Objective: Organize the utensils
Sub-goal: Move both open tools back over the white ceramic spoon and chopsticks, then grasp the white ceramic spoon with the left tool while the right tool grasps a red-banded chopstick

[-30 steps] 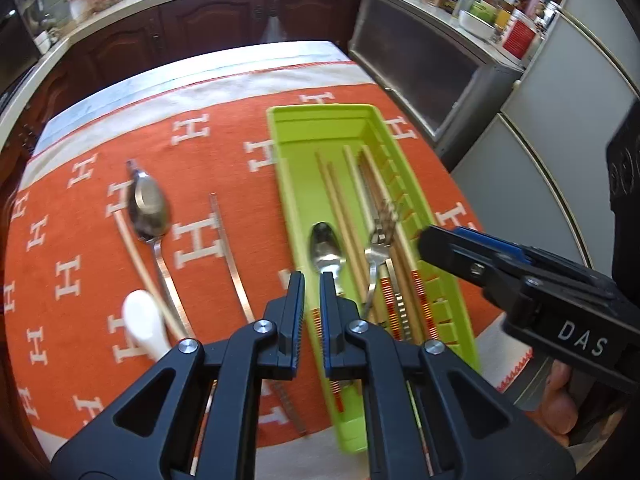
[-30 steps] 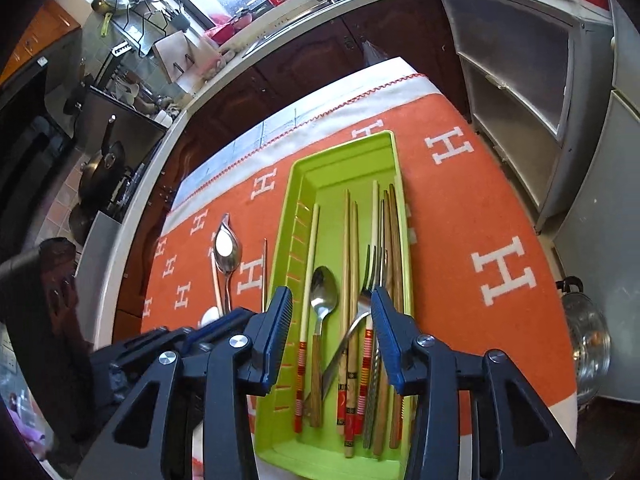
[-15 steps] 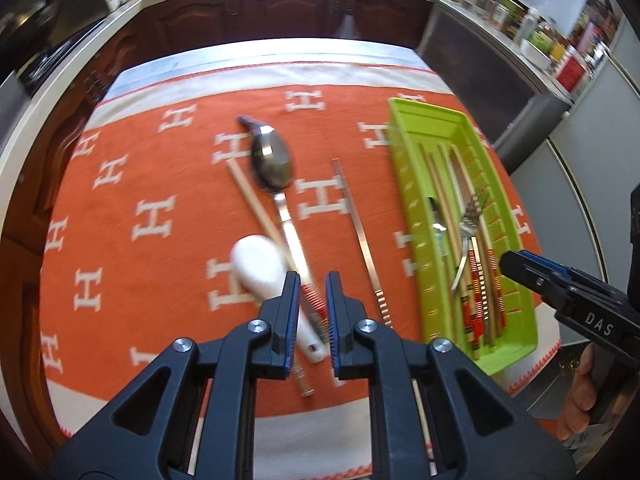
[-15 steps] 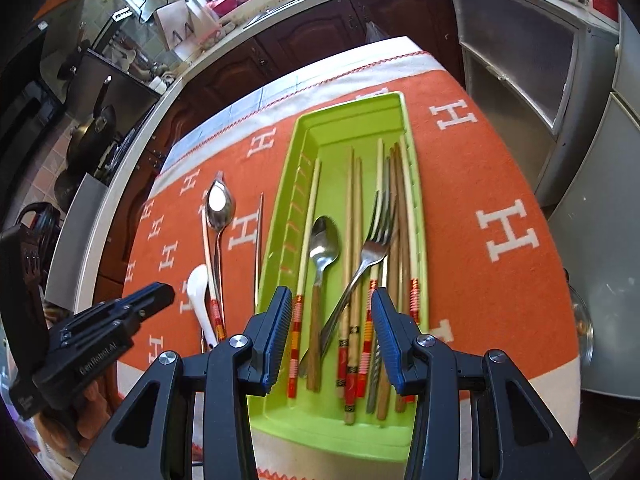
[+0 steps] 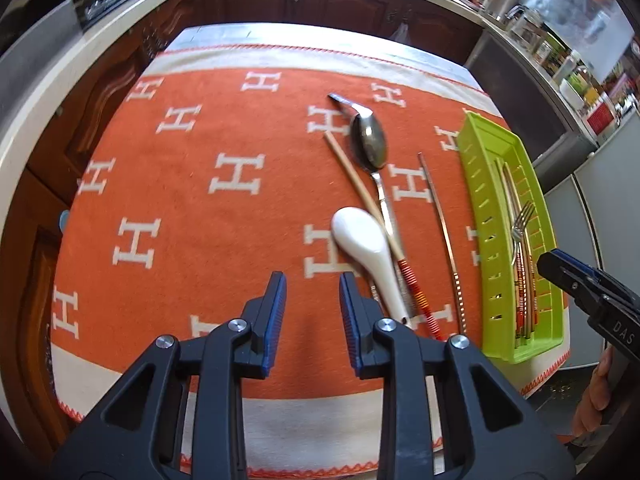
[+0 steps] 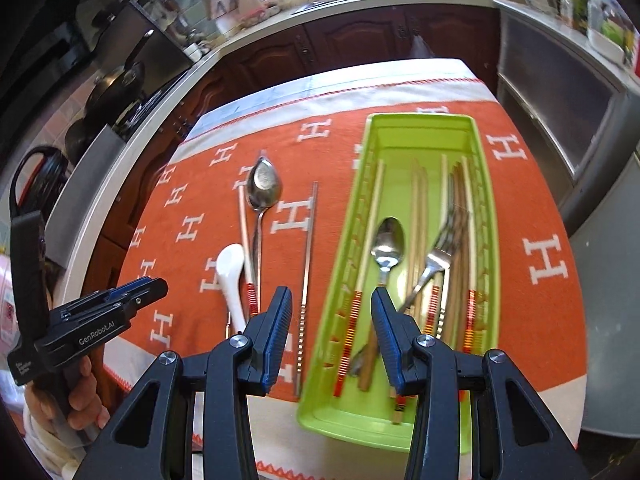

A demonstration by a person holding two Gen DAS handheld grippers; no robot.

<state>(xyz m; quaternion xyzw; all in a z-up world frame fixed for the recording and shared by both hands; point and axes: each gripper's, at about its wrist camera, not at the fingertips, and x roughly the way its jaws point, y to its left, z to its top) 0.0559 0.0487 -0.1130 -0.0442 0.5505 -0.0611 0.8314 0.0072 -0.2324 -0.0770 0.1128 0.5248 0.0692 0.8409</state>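
Observation:
A lime green tray (image 6: 486, 184) (image 5: 476, 184) on the orange cloth holds a spoon (image 6: 387, 240), a fork (image 6: 440, 248) and several chopsticks. On the cloth left of it lie a white ceramic spoon (image 5: 362, 240) (image 6: 231, 268), a metal spoon (image 5: 369, 142) (image 6: 263, 184), a wooden chopstick (image 5: 360, 188) and a metal chopstick (image 5: 440, 216) (image 6: 307, 264). My left gripper (image 5: 312, 312) is open and empty, just left of the white spoon's handle. My right gripper (image 6: 330, 332) is open and empty above the tray's near left wall.
The orange cloth with white H marks (image 5: 200, 184) covers the table; its near edge is white with an orange hem. Dark wooden cabinets (image 6: 360, 44) and a counter run behind. A grey appliance (image 6: 560, 120) stands right of the table.
My left gripper swung left from over the tray to the loose utensils and opened its jaws. My right gripper stayed open and shifted slightly over the tray's left wall.

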